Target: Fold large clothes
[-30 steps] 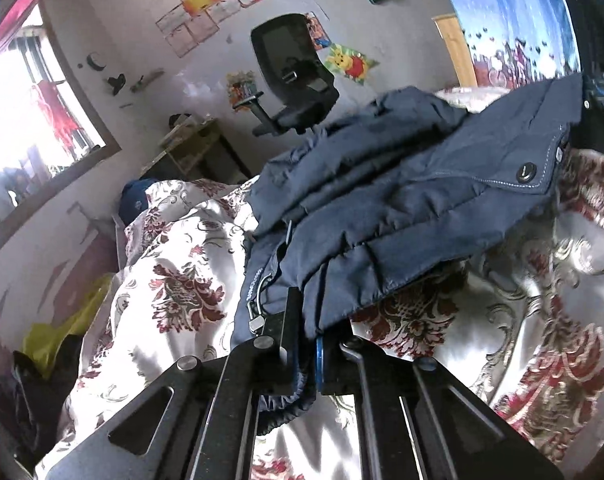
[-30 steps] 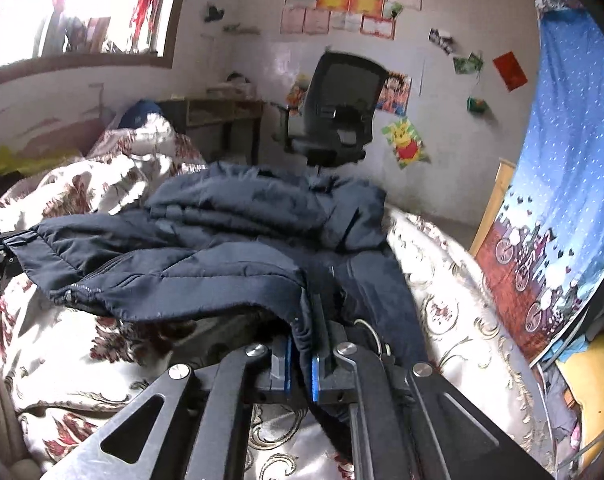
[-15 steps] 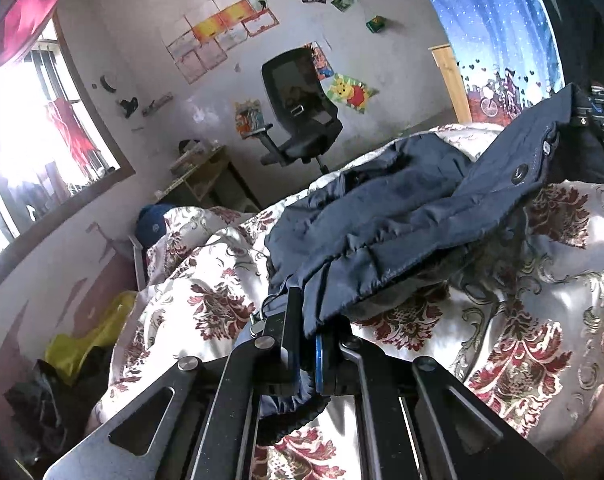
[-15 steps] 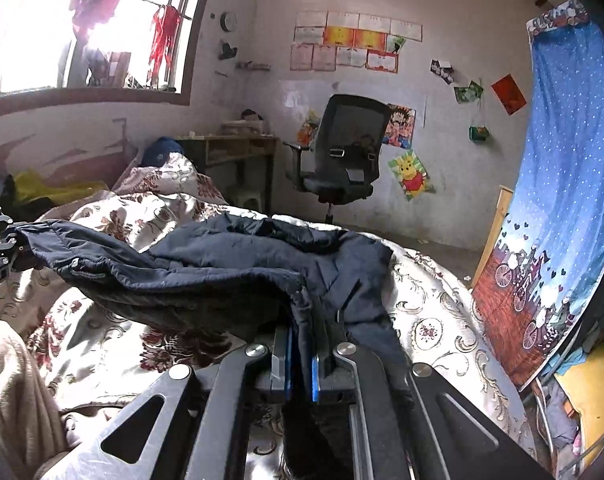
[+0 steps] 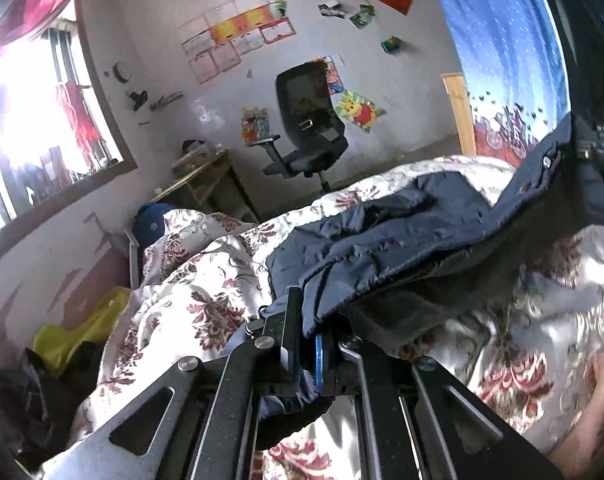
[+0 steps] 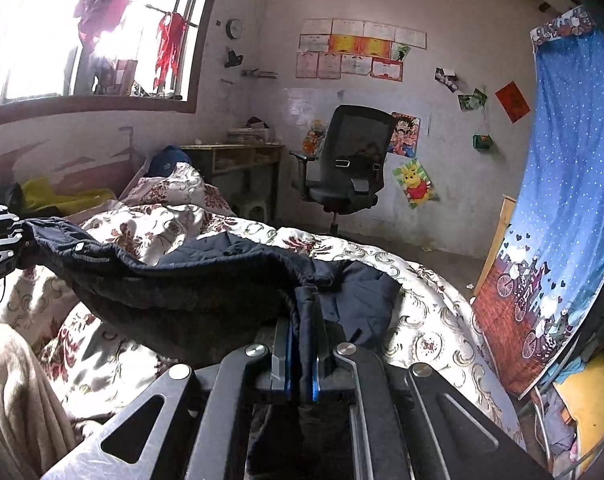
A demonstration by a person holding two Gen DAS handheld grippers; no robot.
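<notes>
A cluttered bedroom with posters on a pale wall, an office chair (image 6: pixel 350 168) by a small desk, and a bed (image 5: pixel 206 280) under a cream and red floral quilt that serves as the folding surface.

The left hand-held gripper (image 5: pixel 308 332) is clenched on one edge of a dark navy padded jacket (image 5: pixel 382 248), the cloth pinched between its blue pads. The right hand-held gripper (image 6: pixel 302 344) is clenched on the opposite end of the same jacket (image 6: pixel 206 280). Between the two, the near edge hangs taut in the air above the quilt, showing its dark lining underneath, while the far part of the garment lies crumpled on the bed beyond. Snap buttons show along the raised edge near the right hand-held gripper in the left view.

The step in hand looks like the lift and spread: raising the jacket by two points so that it can be shaken flat. It seems early in the task, since no neat fold is visible. The next move likely calls for keeping both grips firm and the edge stretched, then carrying it over the bed so the bunched far part unrolls smoothly. Thick padding may slip or sag.
</notes>
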